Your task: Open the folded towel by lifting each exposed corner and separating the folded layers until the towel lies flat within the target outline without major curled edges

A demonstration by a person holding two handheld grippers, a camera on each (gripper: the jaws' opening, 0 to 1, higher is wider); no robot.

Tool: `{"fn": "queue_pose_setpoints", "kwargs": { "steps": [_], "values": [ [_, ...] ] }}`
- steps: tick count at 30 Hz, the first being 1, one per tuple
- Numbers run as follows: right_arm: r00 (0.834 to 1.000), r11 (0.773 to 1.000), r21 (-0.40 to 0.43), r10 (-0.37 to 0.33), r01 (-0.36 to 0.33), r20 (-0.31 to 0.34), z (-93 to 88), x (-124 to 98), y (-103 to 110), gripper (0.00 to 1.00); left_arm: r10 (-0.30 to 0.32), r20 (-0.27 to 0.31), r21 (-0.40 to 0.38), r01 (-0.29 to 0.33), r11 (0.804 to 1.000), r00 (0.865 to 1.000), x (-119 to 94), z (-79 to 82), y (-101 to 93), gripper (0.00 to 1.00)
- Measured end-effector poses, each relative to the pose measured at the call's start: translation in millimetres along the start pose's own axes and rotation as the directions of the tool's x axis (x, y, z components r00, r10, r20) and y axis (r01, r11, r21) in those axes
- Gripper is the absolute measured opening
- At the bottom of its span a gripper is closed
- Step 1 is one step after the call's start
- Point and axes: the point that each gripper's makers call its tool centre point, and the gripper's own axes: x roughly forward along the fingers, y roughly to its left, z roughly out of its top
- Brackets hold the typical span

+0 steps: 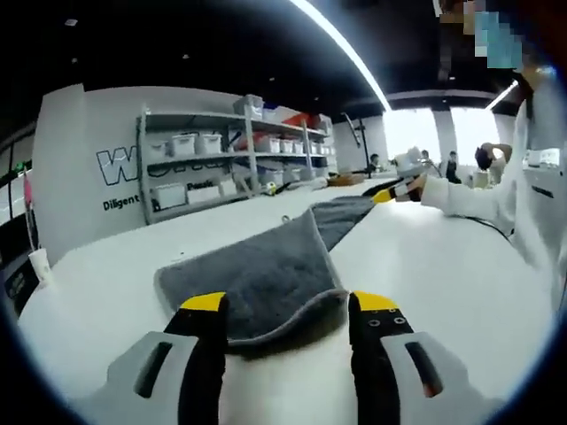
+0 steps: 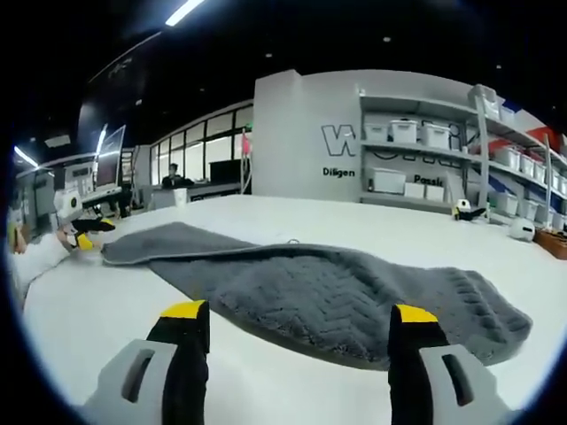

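Both tools released: left tool [image 1: 288, 305] at grey plush towel [image 1: 266, 274] folded edge on white bench [image 1: 425, 266]; right tool [image 2: 297, 319] near; pinch top layer only, lift slowly

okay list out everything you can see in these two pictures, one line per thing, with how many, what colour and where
towel: one, dark grey, lying along the white table, part unfolded, near end still doubled over
table: one, white, under the towel
shelving unit: one, grey metal, against the white wall, holding white storage bins
wall lettering: dark letters on the white wall beside the shelves
ceiling light strips: a few, white, overhead
people: several, far end of the room, too small to count
sleeve: one, white, reaching across the table
left hand-held gripper: black jaws with yellow tips, open, at the towel's near end
right hand-held gripper: same colours, open, at the towel's long edge
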Motion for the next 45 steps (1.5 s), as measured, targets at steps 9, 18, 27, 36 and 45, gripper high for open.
{"fn": "queue_pose_setpoints", "kwargs": {
  "steps": [9,18,27,36,45],
  "values": [
    [0.998,0.998,-0.035,0.049,-0.048,0.038,6.2,4.7,14.5,0.81,0.051,-0.005,0.008,-0.051,0.999,0.999,-4.3,4.2,6.3,0.81],
    [0.997,0.985,-0.155,0.082,-0.08,0.005,-0.8,12.2,34.5,0.83,0.121,0.003,-0.082,-0.121,0.989,0.993,-14.1,5.7,20.6,1.0],
    [0.999,0.967,-0.249,0.051,-0.05,0.0,6.2,25.0,36.3,0.85,0.142,0.019,-0.079,-0.14,0.987,0.99,-18.6,14.7,20.6,1.0],
    [1.0,0.927,-0.373,0.026,-0.03,-0.015,36.3,64.9,35.4,0.8,0.132,0.043,-0.07,-0.129,0.989,0.99,-18.6,22.8,19.5,0.99],
    [0.994,0.776,-0.629,-0.017,-0.055,-0.109,33.9,115.6,38.6,0.76,0.133,0.05,-0.07,-0.129,0.989,0.99,-17.3,25.0,22.9,0.99]
  ]
}}
